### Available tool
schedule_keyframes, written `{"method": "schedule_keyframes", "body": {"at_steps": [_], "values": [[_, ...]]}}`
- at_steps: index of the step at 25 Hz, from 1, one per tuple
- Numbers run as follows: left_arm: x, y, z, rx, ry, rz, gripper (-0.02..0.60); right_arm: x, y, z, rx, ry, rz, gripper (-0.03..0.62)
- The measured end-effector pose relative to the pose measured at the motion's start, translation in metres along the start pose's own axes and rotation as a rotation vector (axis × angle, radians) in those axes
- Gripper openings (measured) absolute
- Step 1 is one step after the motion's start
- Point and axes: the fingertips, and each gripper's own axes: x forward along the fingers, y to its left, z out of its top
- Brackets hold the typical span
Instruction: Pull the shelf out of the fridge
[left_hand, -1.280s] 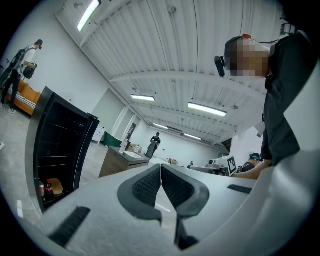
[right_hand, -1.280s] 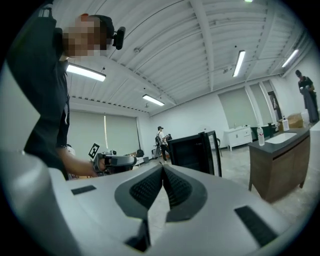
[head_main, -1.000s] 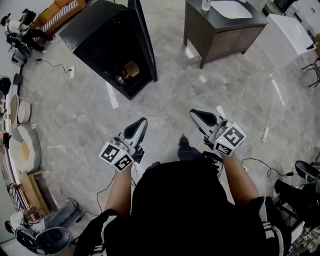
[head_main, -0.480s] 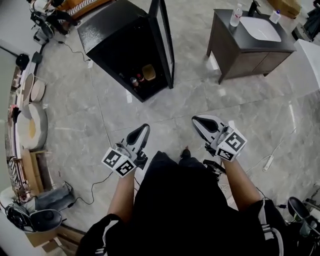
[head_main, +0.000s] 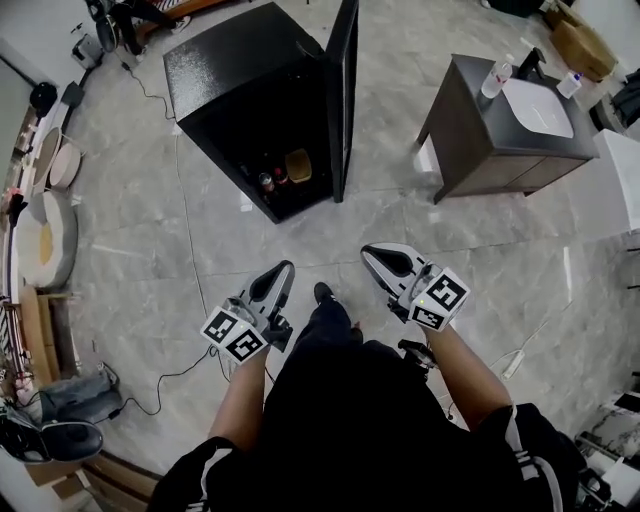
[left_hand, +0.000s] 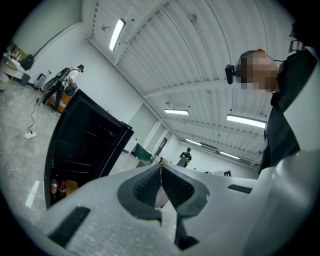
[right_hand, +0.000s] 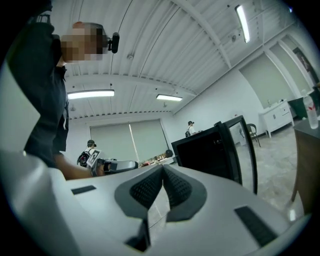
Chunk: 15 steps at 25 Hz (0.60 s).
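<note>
- Head view: the fridge (head_main: 250, 100) stands on the far side of the grey floor (head_main: 150, 250), its door (head_main: 343, 95) swung open on the right; bottles (head_main: 270, 181) and a tan container (head_main: 297, 165) sit at the bottom inside
- The left gripper (head_main: 285, 268) and right gripper (head_main: 368, 251) are held level in front of the person, well short of the fridge, both clenched on nothing
- Only the left gripper view looks into the cabinet: a shelf (left_hand: 72, 160) shows as a thin pale line across the dark inside, still in place above the bottles; its pads (left_hand: 149, 186) meet at the tip
- Only the right gripper view shows the fridge side-on, the door's glass pane, the other gripper in its hand at the left and two people far back; its pads (right_hand: 148, 190) are pressed together too
- Only the head view shows the dark vanity (head_main: 480, 150) with its white basin (head_main: 540, 105) at the far right, and a cable (head_main: 175, 365) on the floor near left
- Against a second ago, the fridge sits nearer and more central in the head view, the vanity has slid right, and a shoe (head_main: 323, 292) is now out ahead between the grippers; both stay shut
</note>
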Motion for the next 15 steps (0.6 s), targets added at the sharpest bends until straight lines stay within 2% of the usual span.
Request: {"method": "schedule_keyframes", "body": {"at_steps": [8,15], "values": [[0.036,0.06,0.034,-0.033,-0.036,0.022,0.023,0.063,-0.056,0.029,-0.001,0.02,0.007,0.025],[0.041,0.109,0.05,-0.075,-0.095,0.058,0.023,0.104,-0.074,0.022,-0.005,0.078,0.02,0.025]]}}
